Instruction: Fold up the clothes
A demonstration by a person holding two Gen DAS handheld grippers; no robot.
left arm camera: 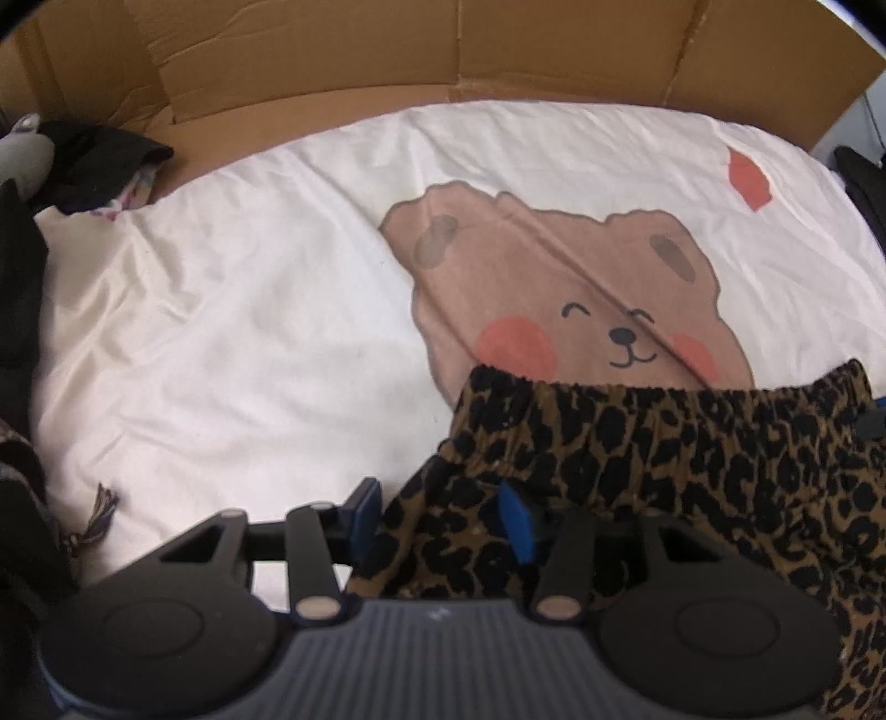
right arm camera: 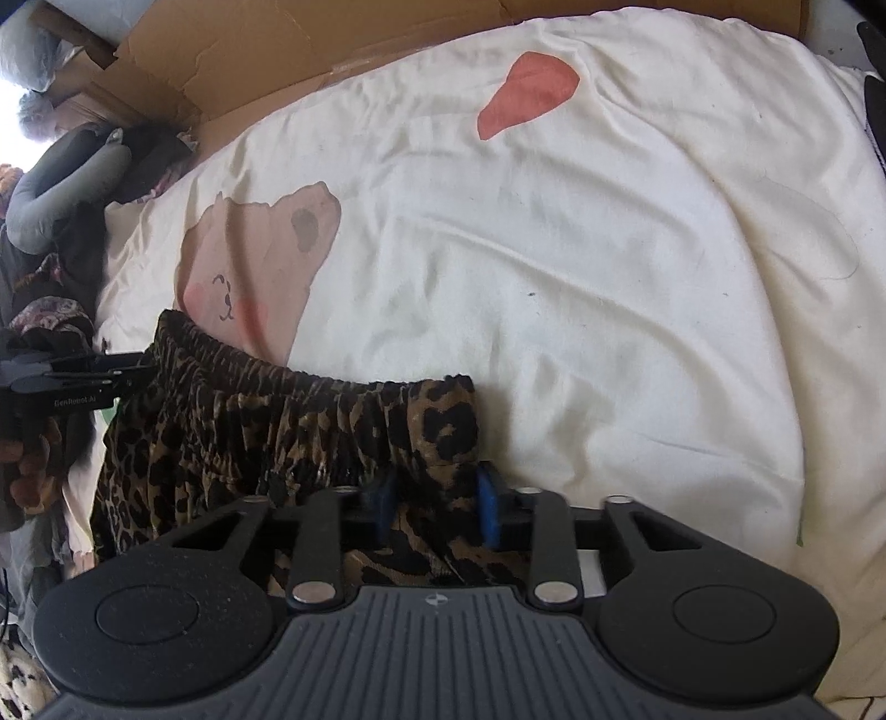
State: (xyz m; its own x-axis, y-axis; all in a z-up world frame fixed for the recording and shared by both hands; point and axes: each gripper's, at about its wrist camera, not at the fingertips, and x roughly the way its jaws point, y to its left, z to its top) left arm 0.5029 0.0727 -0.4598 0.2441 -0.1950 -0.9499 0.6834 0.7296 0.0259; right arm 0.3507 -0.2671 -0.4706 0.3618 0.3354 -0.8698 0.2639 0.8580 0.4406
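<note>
Both grippers sit at the elastic waistband of a leopard-print garment on the bed.

Left gripper point(left arm camera: 440, 523) stands about half open at the waistband's left corner: leopard-print garment point(left arm camera: 664, 443) bunches between its blue pads point(left arm camera: 518, 526), one pad lying on the cloth, the other at the cloth's edge, and no squeeze shows. Right gripper point(right arm camera: 437, 507) is narrow, its blue pads pressing a fold of cloth at the waistband's right corner. The waistband runs gathered between the two corners, the rest of the garment falling toward the near edge of the bed. Underneath lies a cream bed cover point(left arm camera: 249, 310) printed with a smiling brown bear point(left arm camera: 581, 288) just beyond the waistband. Flattened cardboard point(left arm camera: 443, 50) lines the far edge of the bed, and dark clothes point(left arm camera: 94, 160) are heaped at its far left corner.
</note>
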